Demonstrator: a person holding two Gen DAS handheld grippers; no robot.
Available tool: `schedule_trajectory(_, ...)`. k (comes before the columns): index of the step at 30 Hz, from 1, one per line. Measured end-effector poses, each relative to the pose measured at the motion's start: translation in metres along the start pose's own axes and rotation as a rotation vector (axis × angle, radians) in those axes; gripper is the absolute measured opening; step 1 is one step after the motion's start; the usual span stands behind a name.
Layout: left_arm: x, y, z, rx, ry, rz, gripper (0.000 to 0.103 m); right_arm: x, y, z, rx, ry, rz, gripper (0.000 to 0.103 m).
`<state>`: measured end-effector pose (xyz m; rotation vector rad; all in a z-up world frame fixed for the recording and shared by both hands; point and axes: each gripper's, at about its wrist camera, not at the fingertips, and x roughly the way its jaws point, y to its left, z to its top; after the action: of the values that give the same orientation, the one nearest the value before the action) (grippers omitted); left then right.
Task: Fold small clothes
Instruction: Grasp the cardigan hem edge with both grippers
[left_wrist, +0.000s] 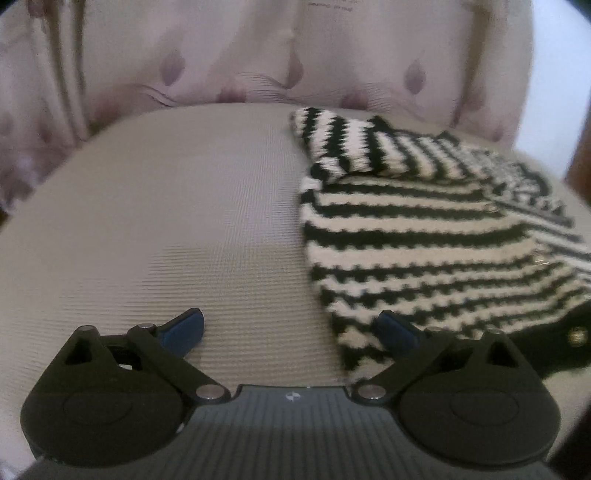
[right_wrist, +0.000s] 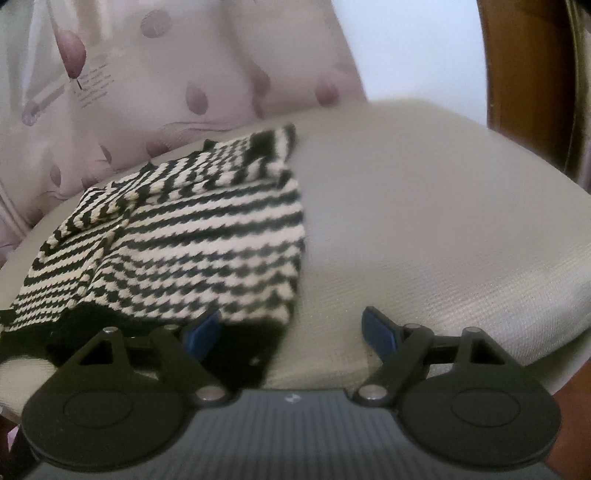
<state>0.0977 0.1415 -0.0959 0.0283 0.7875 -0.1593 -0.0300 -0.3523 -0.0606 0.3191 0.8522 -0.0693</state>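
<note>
My left tongs (left_wrist: 291, 328) and right tongs (right_wrist: 291, 330) both stand wide open and empty over the near corners of the striped knit garment (left_wrist: 417, 236), which lies partly folded on the grey seat cushion (left_wrist: 184, 221). I judge the risk is pinching only the top layer, or cushion fabric too, so the fold drags crooked when lifted.

Beige ribbed-fabric cushioned seat (left_wrist: 184, 206), rounded edge, woven texture visible. Lying directly on it: black-and-white striped knitted small garment (left_wrist: 424, 236), partly folded, sleeve laid over body, black hem at near edge.
</note>
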Motion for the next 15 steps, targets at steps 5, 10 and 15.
schedule_trajectory(5,0.0,-0.01,0.0,0.029,-0.001,-0.133,0.092,0.009,-0.009,0.007,0.013,0.002,0.022,0.084)
schedule_trajectory(10,0.0,-0.024,-0.001,0.067,-0.01,-0.168,0.054,0.013,0.002,0.004,-0.075,0.018,0.044,0.07)
schedule_trajectory(15,0.0,-0.024,-0.002,0.045,-0.006,-0.218,0.017,0.016,0.007,0.006,-0.085,0.051,0.117,0.031)
